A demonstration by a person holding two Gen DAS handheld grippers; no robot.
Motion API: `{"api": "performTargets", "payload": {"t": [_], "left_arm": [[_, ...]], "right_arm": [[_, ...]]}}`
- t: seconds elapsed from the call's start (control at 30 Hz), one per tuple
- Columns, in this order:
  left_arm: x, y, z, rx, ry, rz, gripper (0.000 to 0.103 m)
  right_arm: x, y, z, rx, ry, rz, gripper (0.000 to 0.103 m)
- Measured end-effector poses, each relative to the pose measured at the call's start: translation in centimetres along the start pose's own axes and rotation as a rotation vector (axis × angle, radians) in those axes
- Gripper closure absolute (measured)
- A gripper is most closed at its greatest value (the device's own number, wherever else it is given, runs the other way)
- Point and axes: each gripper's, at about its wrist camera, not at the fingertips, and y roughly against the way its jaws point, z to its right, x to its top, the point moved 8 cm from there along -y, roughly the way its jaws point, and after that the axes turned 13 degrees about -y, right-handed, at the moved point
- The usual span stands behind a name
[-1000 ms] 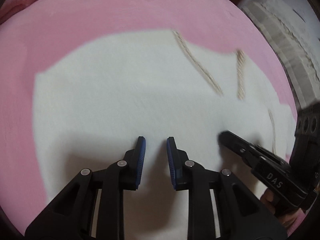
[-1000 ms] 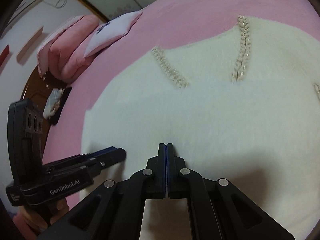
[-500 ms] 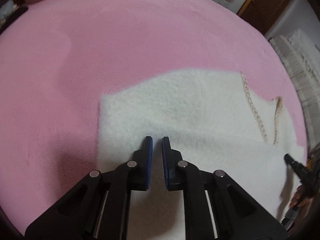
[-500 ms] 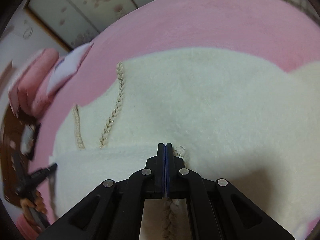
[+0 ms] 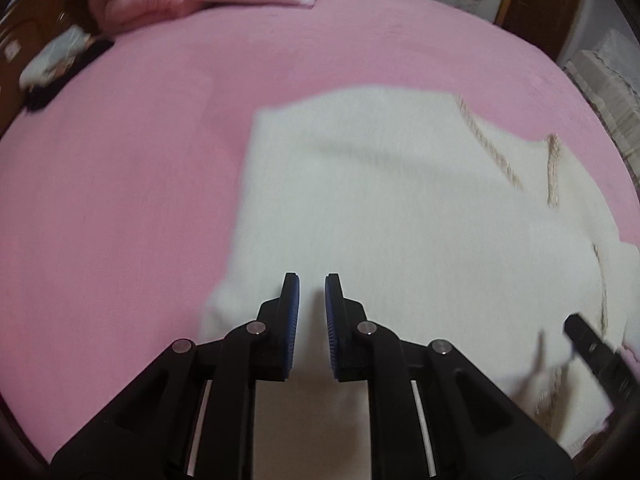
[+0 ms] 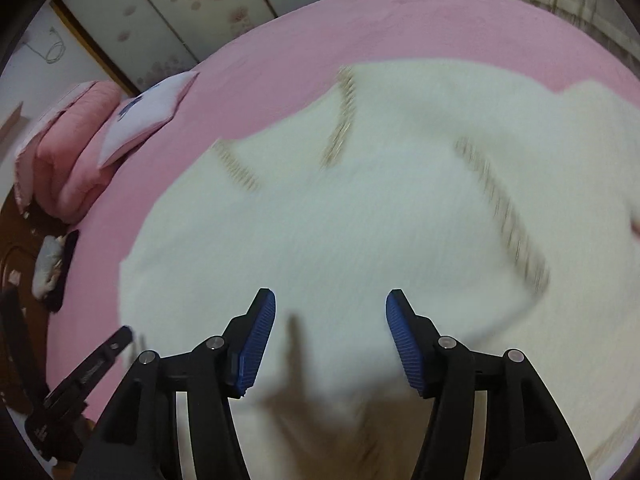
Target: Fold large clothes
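1. On the pink bed (image 5: 160,160), a cream fleece garment (image 5: 400,208) spread flat, its left edge straight, tan braided trim (image 5: 490,148) running in short diagonal lines near its far right part.
2. Above the garment's near edge, left claw (image 5: 307,284) pointing steeply down, blue pads (image 5: 291,320) nearly together with a narrow gap, no cloth seen pinched between them.
3. In the right wrist view, right claw (image 6: 331,300) over the same garment (image 6: 360,220), jaws opening and standing well apart, nothing between the blue pads (image 6: 256,340) but the cloth lying below.
4. Blurred trim (image 6: 504,212) across the garment, three braided strips visible in that view.
5. At the far left of the bed, a folded pink quilt (image 6: 64,148) with a pale pillow (image 6: 148,112) leaning against it.
6. Beyond the bed (image 6: 280,40), sliding panels with a floral print (image 6: 200,0).
7. At the lower right of the left wrist view, tip of the other claw, dark and blurred, just beside the garment's edge.
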Motion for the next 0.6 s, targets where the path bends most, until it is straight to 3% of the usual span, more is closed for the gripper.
{"api": "performTargets", "payload": {"t": [0.07,0.2,0.3,0.37,0.5,0.6], "left_arm": [[-3.3,1.2,-0.2,0.003,0.023,-0.059,0.09],[-7.3,2.5,3.1,0.05,-0.066,-0.14,0.052],[-8.8,4.3,7.1,0.092,-0.16,-0.126,0.048],[-9.9,6.2,10.5,0.087,-0.227,-0.139,0.043],[-11.4,8.3,17.5,0.068,-0.342,-0.16,0.037],[-12.9,9.8,23.0,0.146,-0.463,-0.17,0.037]], "right_arm": [[-3.4,1.2,-0.2,0.01,0.01,-0.011,0.038],[-6.8,3.2,1.8,0.02,-0.036,-0.041,0.024],[-7.5,5.2,5.1,0.031,-0.088,-0.084,0.024],[-7.8,6.3,9.9,0.02,-0.115,-0.09,0.022],[-5.3,8.0,16.1,0.014,-0.197,-0.134,0.016],[-3.4,10.0,20.8,0.011,-0.209,-0.172,0.016]]}}
